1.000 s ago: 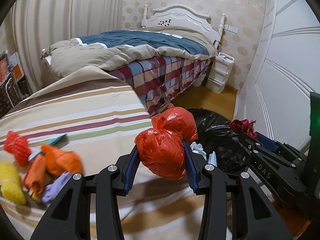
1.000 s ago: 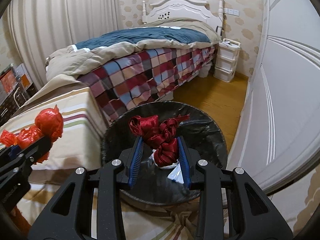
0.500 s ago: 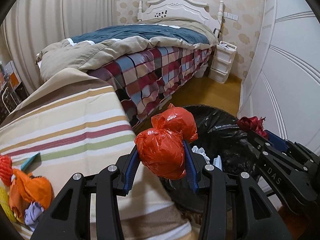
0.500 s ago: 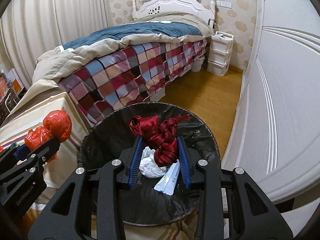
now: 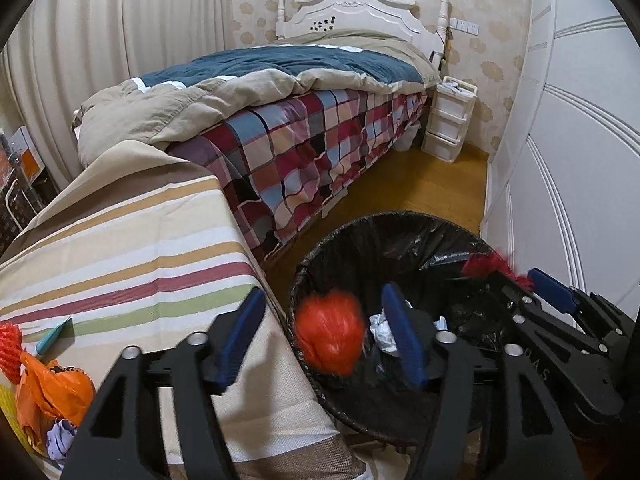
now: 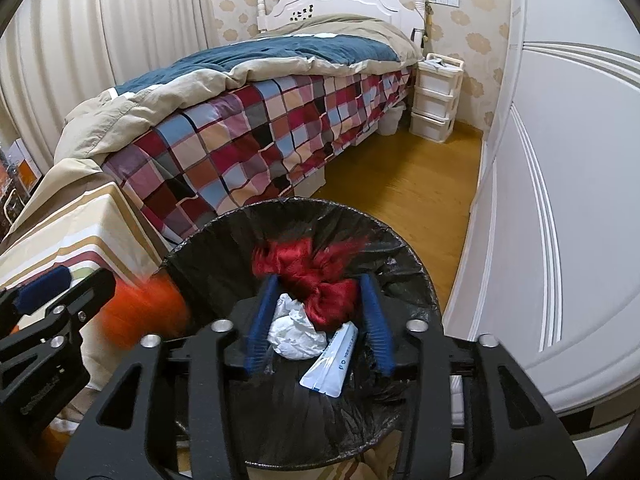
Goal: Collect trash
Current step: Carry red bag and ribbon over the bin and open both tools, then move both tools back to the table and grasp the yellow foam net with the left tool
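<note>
My left gripper (image 5: 322, 334) hangs over the near rim of the black-lined bin (image 5: 400, 224), its jaws opening. The orange-red plastic bag (image 5: 330, 336) is a blur between them, clear of both pads and dropping. My right gripper (image 6: 318, 320) is over the bin (image 6: 420, 280) too, jaws opening. The dark red ribbon bundle (image 6: 316, 280) blurs between its pads, coming loose. In the bin lie crumpled white paper (image 6: 294, 336) and a white-blue wrapper (image 6: 332, 364). The right gripper (image 5: 520, 284) shows at the right of the left wrist view.
A striped cloth surface (image 5: 120, 260) lies left of the bin, with an orange bag (image 5: 52, 392), red netting (image 5: 10, 344) and other scraps at its near left. Behind are a bed with a checked cover (image 5: 320, 152), white plastic drawers (image 5: 448, 120) and white wardrobe doors (image 5: 580, 160).
Both grippers moved further over the bin. Their jaws were shut on the bag and the ribbon and have now spread; both items are blurred and slipping free.
</note>
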